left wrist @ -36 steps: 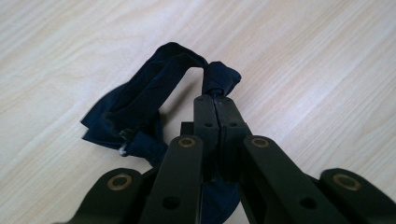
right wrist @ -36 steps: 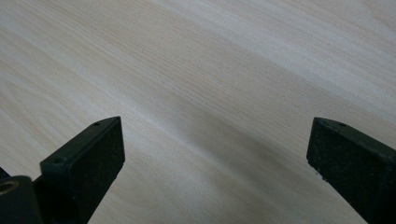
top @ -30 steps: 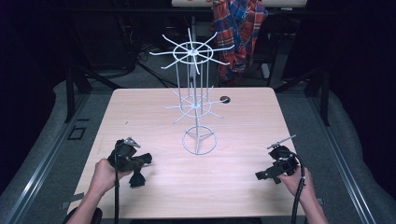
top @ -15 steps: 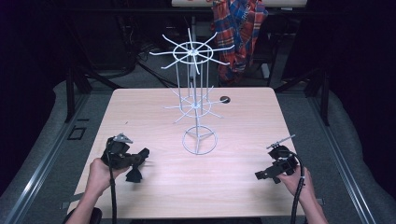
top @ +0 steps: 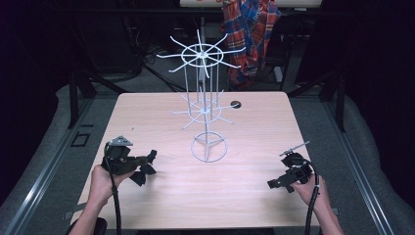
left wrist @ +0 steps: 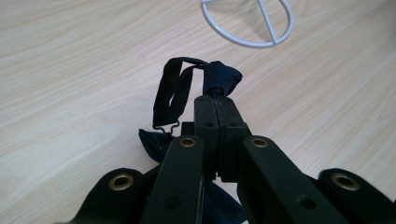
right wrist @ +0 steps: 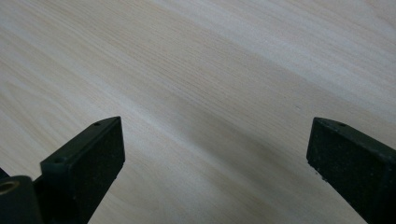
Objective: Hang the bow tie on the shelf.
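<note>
matt wood table (top: 254,196), dark cloth bow tie (left wrist: 223,77)

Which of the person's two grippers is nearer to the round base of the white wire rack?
Left. The left gripper, shut on a dark bow tie, sits just left of the white wire rack's round base. The right gripper, open, lies farther off, right and nearer the person.

The bow tie (left wrist: 219,77) is dark navy, plain with no pattern, and its strap (left wrist: 170,91) is black with a small metal hook. Both the left gripper (top: 142,164) and the right gripper (top: 279,182) are black, the left one with brass-coloured rivets and a grey plate on top. The wire rack (top: 203,105) is white, the table (top: 244,196) is pale wood with fine grain, and the cloth (top: 249,29) hanging behind is checked in red, blue and white.
</note>
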The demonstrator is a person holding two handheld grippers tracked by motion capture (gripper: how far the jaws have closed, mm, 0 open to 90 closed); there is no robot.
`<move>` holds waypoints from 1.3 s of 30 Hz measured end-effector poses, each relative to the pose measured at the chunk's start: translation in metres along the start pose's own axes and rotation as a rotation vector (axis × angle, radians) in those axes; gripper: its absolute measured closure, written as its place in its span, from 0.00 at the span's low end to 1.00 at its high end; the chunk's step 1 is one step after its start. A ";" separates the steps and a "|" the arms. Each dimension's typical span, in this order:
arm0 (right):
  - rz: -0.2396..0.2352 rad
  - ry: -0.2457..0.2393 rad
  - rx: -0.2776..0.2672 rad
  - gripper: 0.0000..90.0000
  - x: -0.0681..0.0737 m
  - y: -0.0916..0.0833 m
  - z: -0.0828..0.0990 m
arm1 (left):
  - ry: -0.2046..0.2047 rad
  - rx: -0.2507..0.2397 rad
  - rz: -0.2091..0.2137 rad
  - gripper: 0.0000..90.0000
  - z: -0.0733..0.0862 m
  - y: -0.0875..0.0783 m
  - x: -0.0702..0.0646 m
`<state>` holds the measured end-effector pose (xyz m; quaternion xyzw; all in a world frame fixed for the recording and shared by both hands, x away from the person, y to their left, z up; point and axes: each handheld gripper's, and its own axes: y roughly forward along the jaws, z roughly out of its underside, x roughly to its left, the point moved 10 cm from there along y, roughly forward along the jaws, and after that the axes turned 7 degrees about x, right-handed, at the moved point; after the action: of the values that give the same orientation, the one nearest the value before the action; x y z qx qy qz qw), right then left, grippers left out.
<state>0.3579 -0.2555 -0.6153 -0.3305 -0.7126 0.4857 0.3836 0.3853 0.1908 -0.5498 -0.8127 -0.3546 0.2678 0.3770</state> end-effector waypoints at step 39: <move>-0.008 0.011 0.015 0.05 -0.001 0.001 0.003 | -0.044 -0.215 -0.017 1.00 -0.059 -0.026 0.006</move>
<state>0.3561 -0.2571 -0.6175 -0.3274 -0.7082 0.4874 0.3920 0.4206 0.1821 -0.4962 -0.8392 -0.3966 0.2428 0.2821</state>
